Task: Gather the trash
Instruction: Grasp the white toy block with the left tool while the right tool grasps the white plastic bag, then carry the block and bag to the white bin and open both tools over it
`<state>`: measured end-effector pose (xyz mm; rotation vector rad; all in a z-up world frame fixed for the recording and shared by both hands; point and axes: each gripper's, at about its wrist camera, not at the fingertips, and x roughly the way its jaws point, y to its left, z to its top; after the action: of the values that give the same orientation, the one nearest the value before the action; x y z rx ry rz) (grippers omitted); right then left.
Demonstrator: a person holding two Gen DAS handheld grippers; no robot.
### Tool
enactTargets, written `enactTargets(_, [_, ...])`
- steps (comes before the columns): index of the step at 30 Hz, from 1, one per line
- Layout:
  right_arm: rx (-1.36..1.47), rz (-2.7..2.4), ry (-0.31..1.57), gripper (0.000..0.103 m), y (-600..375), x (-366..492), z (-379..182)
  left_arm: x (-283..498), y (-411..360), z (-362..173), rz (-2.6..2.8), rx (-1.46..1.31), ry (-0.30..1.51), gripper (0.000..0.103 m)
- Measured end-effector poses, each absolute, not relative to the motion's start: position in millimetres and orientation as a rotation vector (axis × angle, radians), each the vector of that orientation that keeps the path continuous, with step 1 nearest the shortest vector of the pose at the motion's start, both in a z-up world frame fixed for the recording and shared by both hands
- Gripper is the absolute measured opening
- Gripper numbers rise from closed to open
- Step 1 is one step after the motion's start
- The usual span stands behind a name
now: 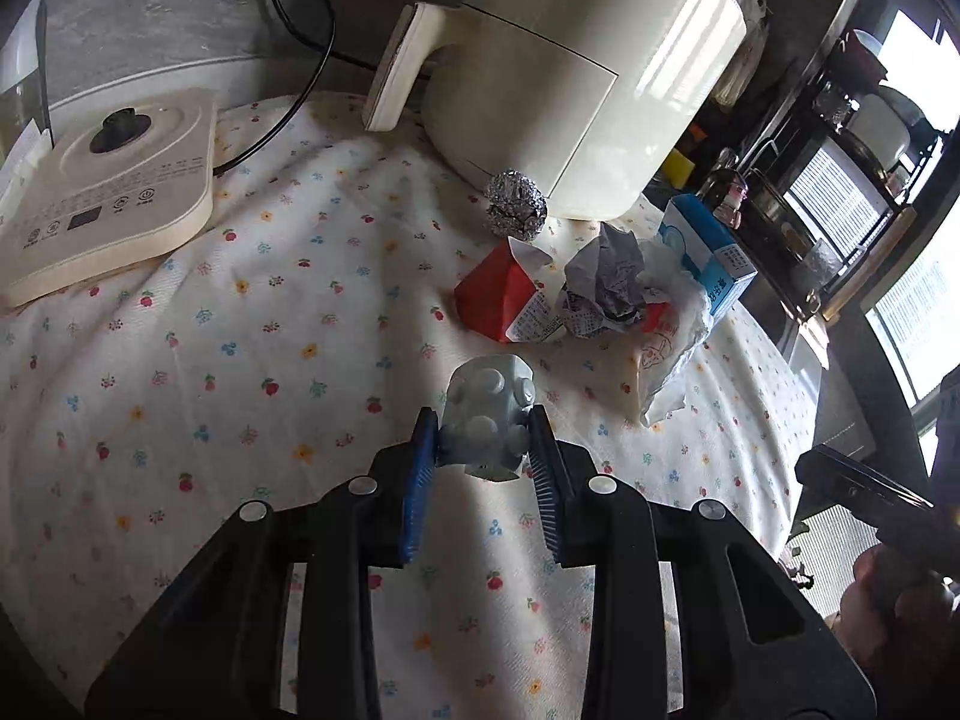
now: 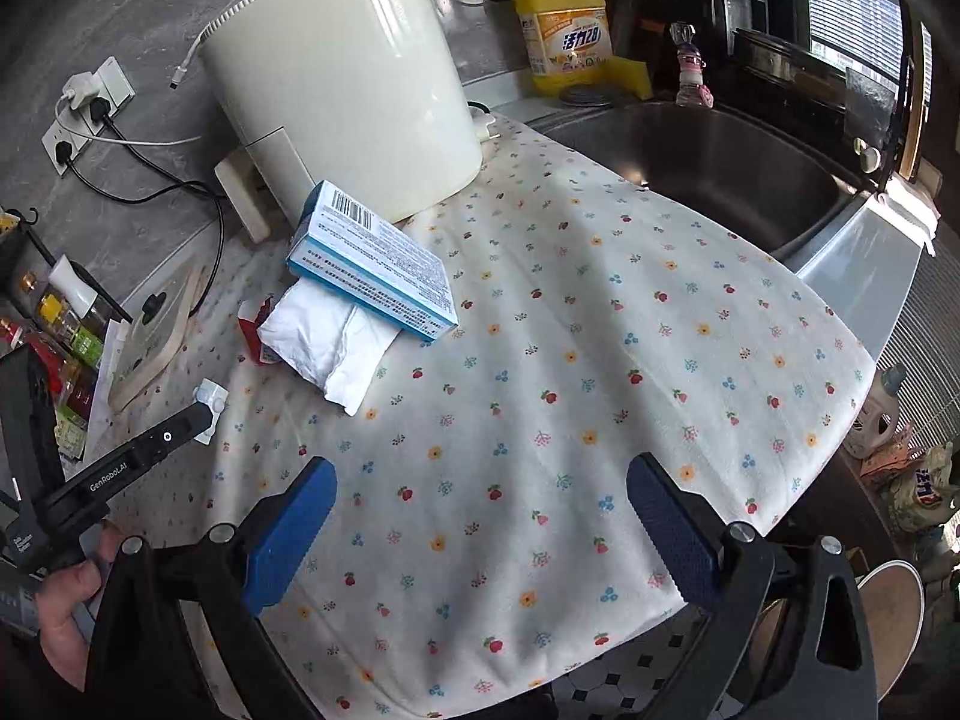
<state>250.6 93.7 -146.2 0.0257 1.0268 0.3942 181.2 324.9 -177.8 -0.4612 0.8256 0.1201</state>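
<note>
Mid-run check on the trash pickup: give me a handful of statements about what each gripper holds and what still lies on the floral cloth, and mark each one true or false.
1. The left gripper is shut on a pale blister pack. True.
2. The right gripper holds the blue box. False: its jaws stand wide apart with nothing between them; the blue box lies on the tablecloth, propped on white tissue.
3. A foil ball sits beside the cream appliance. True.
4. The red carton is already in the sink. False: the red carton lies on the cloth next to crumpled paper.
5. The sink holds trash. False: none shows in it.
</note>
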Motion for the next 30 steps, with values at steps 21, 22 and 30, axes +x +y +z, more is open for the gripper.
enactTargets(21, [-0.061, 0.633, 1.126, 0.006, 185, 288, -176, 109, 369, -187, 0.308, -0.58, 0.779, 0.031])
enactTargets(22, [-0.061, 0.653, 1.124, 0.006, 183, 283, -174, 108, 366, -186, 0.308, -0.579, 0.779, 0.031])
enactTargets(30, [-0.076, 0.703, 1.121, 0.006, 145, 247, -165, 127, 329, -171, 0.25, -0.534, 0.775, 0.031])
